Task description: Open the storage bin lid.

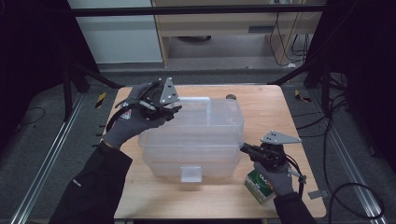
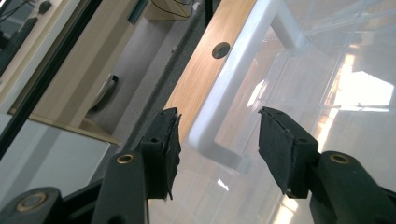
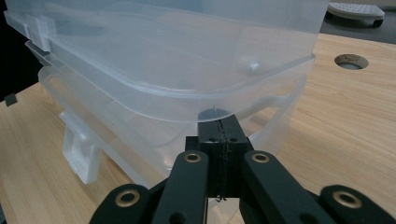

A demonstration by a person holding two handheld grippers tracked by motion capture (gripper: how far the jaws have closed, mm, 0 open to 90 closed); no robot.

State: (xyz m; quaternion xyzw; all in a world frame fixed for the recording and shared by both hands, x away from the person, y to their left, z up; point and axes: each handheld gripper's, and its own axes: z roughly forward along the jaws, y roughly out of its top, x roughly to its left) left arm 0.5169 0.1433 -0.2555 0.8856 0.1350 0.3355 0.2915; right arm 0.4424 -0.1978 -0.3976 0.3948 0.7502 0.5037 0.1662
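On the wooden table [image 1: 275, 112] sits a big clear plastic box [image 1: 196, 140] with a clear lid. From the high view, the box fills the middle of the table, and a little clear latch [image 1: 191, 173] hangs on its near side.

Closest to the person, at the near right corner, lies a small green and white carton [image 1: 258, 184]. The right hand in its grey glove is partly over it. That hand holds the right gripper [image 1: 246, 148], whose tip points at the right end of the box. The right gripper view [image 3: 219, 135] shows what the high view cannot: the two black jaws are pressed tight together with nothing between them, and their tip sits right at the edge of the lid, at the rounded corner of the box. I cannot tell if the tip touches the lid. That view also shows the latch [image 3: 80, 154] off to one side.

Farther back, the left gripper [image 1: 173, 111] is held up over the far left corner of the box. The left gripper view [image 2: 219, 135] shows its jaws spread apart and holding nothing. Past the gap between them is the white handle [image 2: 233, 74] on the lid. The pads do not touch it.

Beyond the handle, a round hole [image 2: 221, 49] shows in the table, and past that lies grey floor [image 1: 224, 51].
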